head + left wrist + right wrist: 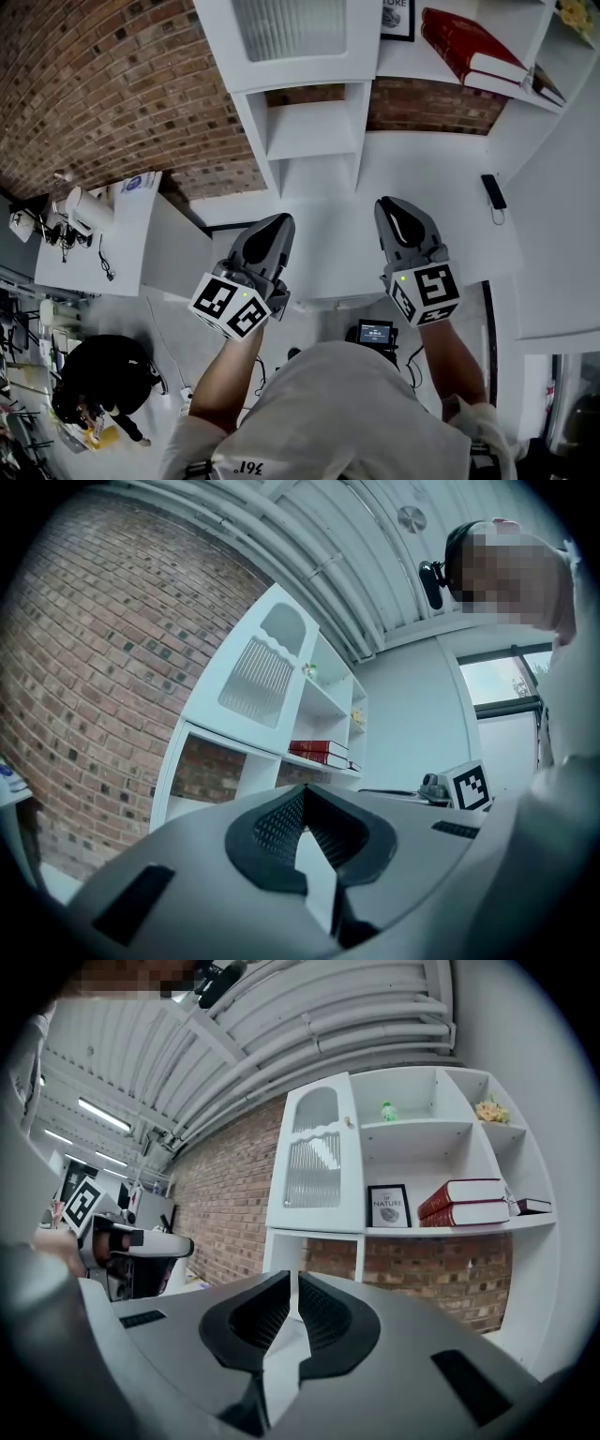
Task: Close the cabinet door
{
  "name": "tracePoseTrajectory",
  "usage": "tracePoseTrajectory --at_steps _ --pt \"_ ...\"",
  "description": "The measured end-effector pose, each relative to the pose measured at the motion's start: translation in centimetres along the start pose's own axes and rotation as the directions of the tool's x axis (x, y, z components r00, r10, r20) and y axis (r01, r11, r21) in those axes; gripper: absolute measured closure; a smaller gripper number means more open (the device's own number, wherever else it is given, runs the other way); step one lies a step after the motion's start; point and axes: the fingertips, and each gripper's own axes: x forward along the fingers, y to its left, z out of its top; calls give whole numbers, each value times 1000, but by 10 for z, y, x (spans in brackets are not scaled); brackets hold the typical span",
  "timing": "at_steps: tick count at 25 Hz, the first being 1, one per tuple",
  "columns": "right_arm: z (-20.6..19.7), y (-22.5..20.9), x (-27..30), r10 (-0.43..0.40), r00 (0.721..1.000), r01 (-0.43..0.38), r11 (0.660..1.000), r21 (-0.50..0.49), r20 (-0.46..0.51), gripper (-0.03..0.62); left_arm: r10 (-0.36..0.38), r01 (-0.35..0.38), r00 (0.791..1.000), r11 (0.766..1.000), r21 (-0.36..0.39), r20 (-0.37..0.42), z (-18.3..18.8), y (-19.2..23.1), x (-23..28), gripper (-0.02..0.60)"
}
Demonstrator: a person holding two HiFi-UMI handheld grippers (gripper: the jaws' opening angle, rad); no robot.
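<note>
The white shelf unit's cabinet door (291,37), with a ribbed glass panel, lies flat against the unit's upper left compartment and looks closed; it also shows in both gripper views (314,1162) (258,672). Both grippers hang apart from it, over the white counter (328,272) in front of the unit. My left gripper (274,225) (305,791) is shut, its tips touching with nothing held. To its right, my right gripper (401,208) (293,1277) has its jaws drawn together to a thin slit, also holding nothing. Neither touches the door.
Two red books (464,1202) and a framed picture (387,1206) stand on the open shelf right of the door. A black handset (493,190) lies on the counter at right. A white side table (94,234) with equipment and a person in black (98,375) are at left.
</note>
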Motion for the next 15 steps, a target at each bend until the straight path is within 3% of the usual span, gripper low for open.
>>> tracePoseTrajectory --at_steps 15 --pt "-27 6 -7 10 998 -8 1000 27 -60 550 0 -3 999 998 -62 -52 -26 -1 -13 574"
